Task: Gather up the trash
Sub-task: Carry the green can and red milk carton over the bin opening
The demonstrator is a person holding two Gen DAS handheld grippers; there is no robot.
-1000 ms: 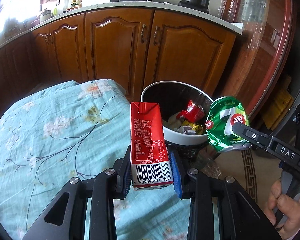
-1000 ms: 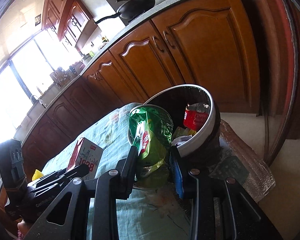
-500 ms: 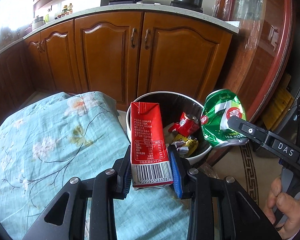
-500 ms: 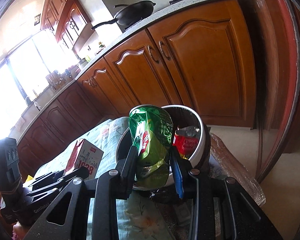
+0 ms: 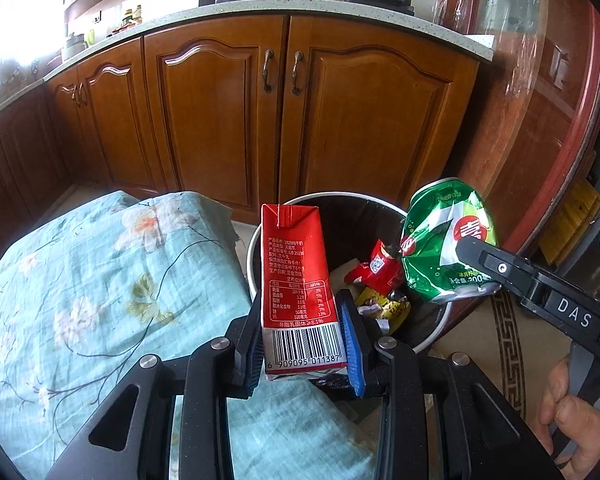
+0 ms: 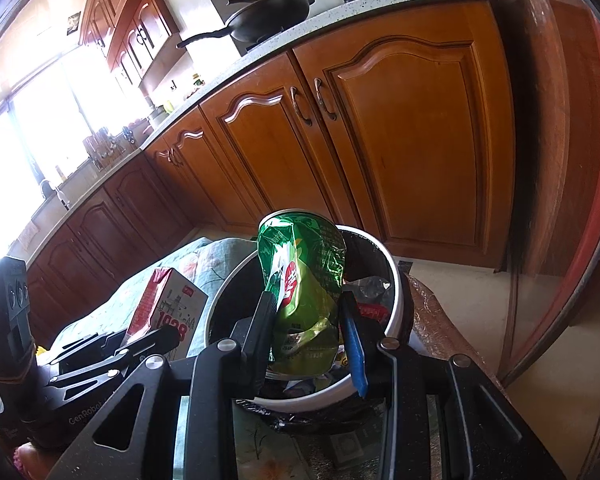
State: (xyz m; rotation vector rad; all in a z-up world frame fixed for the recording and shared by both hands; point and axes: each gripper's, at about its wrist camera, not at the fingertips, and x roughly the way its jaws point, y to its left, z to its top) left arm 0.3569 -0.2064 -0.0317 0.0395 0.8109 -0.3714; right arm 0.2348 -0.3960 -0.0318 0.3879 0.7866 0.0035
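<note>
Left gripper [image 5: 303, 336]: clenched on an upright red milk carton [image 5: 298, 280], barcode end lowest, held at the near left rim of the trash bin [image 5: 256, 248], just past the edge of the floral-clothed table [image 5: 80, 280]. Right gripper [image 6: 308, 332]: clamped on a crushed green soda can [image 6: 304, 280], held above the bin's open mouth. Bin: white rim, dark liner, red and yellow wrappers [image 5: 380, 276] inside; it stands on the floor before wooden kitchen cabinets [image 5: 260, 120]. A person's hand [image 5: 572, 420] grips the right tool's handle.
</note>
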